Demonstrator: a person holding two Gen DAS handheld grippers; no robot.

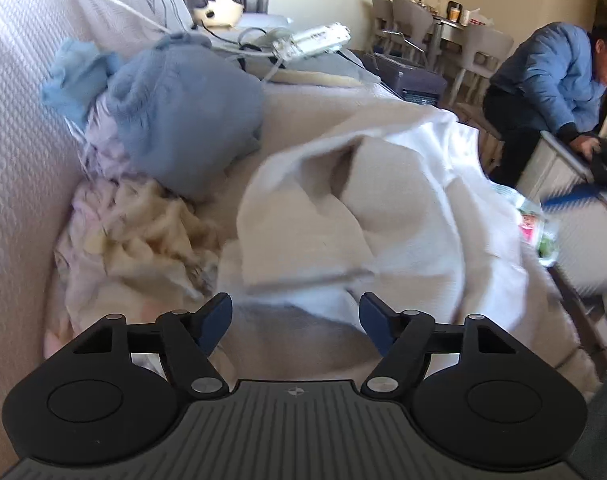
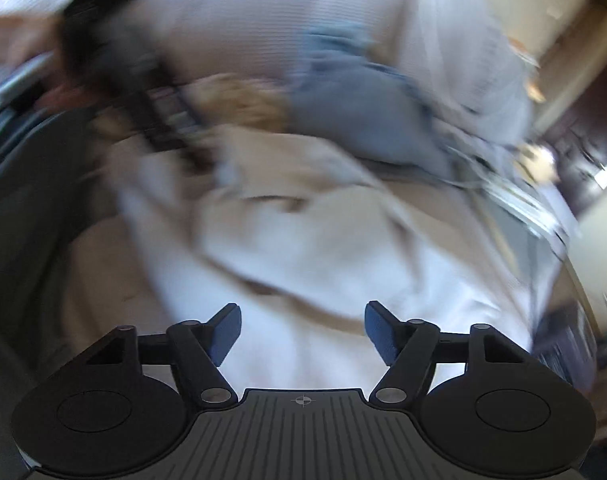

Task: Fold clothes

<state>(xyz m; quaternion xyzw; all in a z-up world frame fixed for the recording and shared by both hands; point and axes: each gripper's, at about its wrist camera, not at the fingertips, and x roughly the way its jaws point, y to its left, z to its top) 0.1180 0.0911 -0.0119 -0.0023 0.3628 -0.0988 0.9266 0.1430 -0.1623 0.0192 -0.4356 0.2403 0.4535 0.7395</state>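
Garment [image 1: 383,208] white, rumpled, heaped on sofa; both grippers' jaws spread wide, gripping nothing.

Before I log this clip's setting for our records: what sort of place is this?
Probably a lived-in home, likely a living and dining room: laundry such as a white garment lies on a quilted sofa, with a dining table and chairs behind.

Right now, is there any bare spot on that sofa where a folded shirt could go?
Hardly. The bare seat patch between the rumpled white garment and the cream and pink crumpled pile is the only room. Behind, the grey-blue bundled cloth and the white cables crowd the seat.
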